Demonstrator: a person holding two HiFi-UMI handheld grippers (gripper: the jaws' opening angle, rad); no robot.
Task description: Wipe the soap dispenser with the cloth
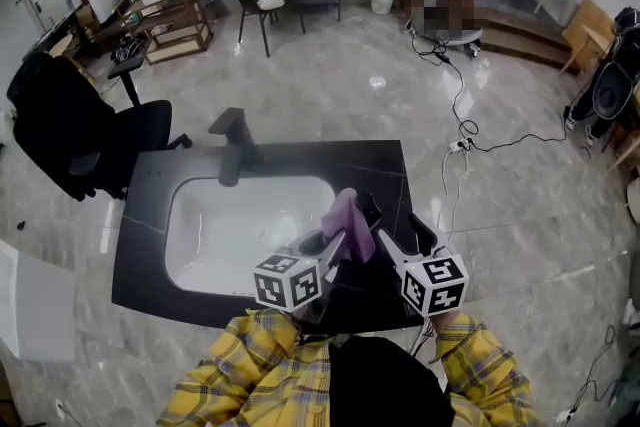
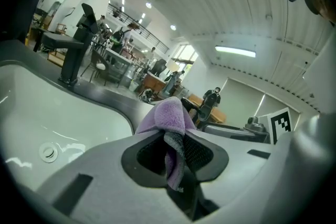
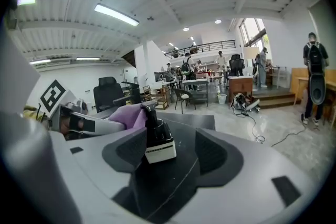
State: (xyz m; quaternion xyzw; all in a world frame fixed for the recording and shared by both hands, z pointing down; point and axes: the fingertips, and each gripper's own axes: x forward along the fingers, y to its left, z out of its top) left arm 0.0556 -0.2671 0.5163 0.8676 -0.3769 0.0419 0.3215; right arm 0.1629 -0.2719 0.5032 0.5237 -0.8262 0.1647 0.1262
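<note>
no readable text I can find, soap dispenser [image 3: 157, 139] has a white label, print too small to read, left marker cube [image 1: 288, 281] and right marker cube [image 1: 434, 284] show black-and-white square codes only

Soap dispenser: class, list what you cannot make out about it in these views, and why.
Head view: the soap dispenser is mostly hidden behind the cloth; only its dark top shows.
Left gripper view: the cloth covers its body.
Right gripper view: the print on its white label is too small to read; whether the cloth touches its far side cannot be told.
</note>
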